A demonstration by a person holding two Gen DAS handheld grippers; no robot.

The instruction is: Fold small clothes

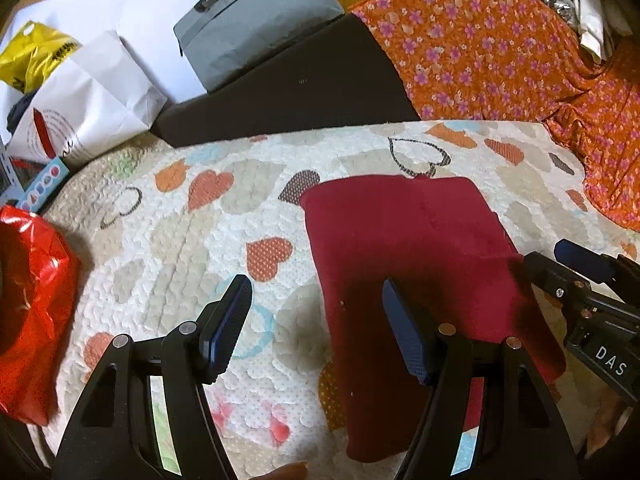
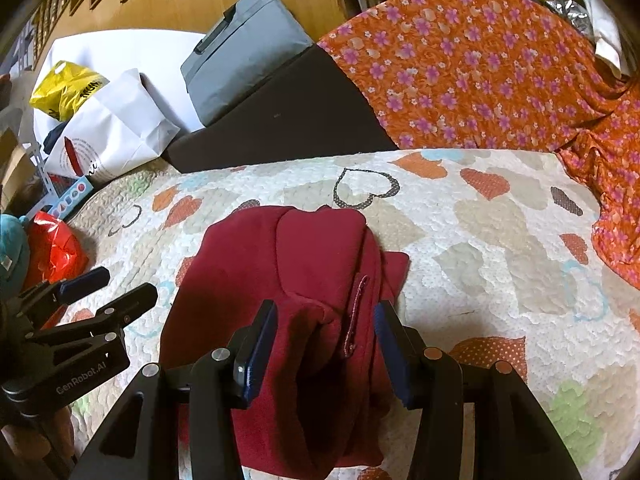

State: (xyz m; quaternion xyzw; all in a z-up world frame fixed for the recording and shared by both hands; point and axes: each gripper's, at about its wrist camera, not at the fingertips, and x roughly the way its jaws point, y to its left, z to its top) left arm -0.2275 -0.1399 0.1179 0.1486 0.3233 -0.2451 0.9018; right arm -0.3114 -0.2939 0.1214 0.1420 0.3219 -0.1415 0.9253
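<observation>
A dark red garment point(image 1: 400, 248) lies folded on the heart-patterned quilt point(image 1: 224, 240). My left gripper point(image 1: 316, 320) hovers open over the garment's near left edge; its right finger is above the cloth and its left finger above bare quilt. In the right wrist view the red garment point(image 2: 320, 256) shows a raised, bunched fold with a seam. My right gripper point(image 2: 326, 344) straddles that fold, its jaws apart with cloth filling the gap between them. The right gripper point(image 1: 560, 268) also shows at the garment's right edge.
An orange flowered cloth point(image 1: 500, 52) covers the far right. A dark block point(image 1: 288, 92) and a grey bag point(image 1: 256, 24) lie behind the quilt. White paper bags point(image 1: 88, 100), a yellow bag point(image 1: 32, 56) and a red plastic bag point(image 1: 28, 312) crowd the left side.
</observation>
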